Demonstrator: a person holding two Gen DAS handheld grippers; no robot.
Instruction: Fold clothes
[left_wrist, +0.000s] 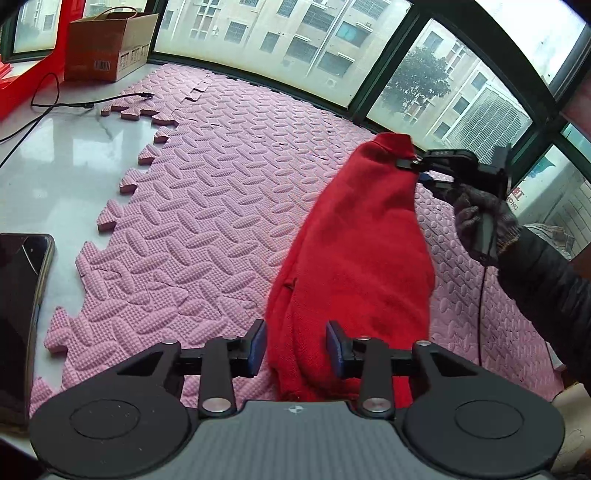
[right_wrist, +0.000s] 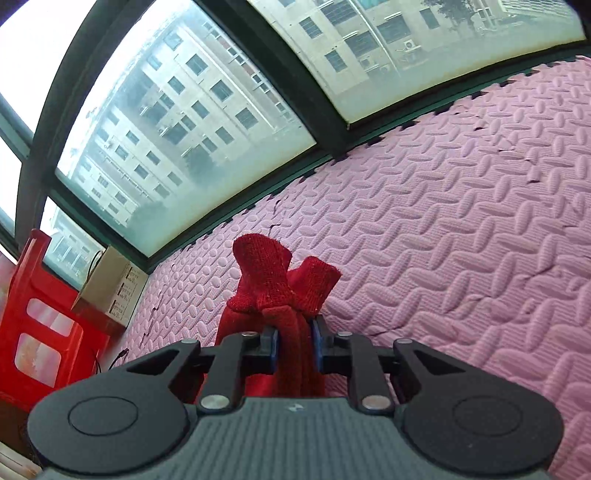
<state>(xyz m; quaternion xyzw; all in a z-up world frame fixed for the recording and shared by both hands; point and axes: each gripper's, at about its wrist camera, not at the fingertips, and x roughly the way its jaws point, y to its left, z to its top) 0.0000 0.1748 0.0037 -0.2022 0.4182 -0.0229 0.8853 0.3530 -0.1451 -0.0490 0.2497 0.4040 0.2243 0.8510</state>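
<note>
A red knitted garment (left_wrist: 351, 258) hangs in a long bunched strip above the pink foam mat (left_wrist: 221, 177). My right gripper (left_wrist: 415, 162), held by a gloved hand (left_wrist: 480, 218), pinches its upper end at the right of the left wrist view. In the right wrist view the right gripper (right_wrist: 295, 345) is shut on folded red fabric (right_wrist: 273, 280), which sticks out past the blue pads. My left gripper (left_wrist: 296, 349) stands open around the lower part of the garment. Its left pad (left_wrist: 258, 347) is just clear of the cloth, and the cloth runs behind its right pad.
A dark phone (left_wrist: 22, 314) lies on the white marble surface at the left. At the far left a cardboard box (left_wrist: 110, 44) stands by the window, with a black cable (left_wrist: 74, 103) in front. A red plastic stool (right_wrist: 37, 314) and a box (right_wrist: 110, 288) stand by the mat's end.
</note>
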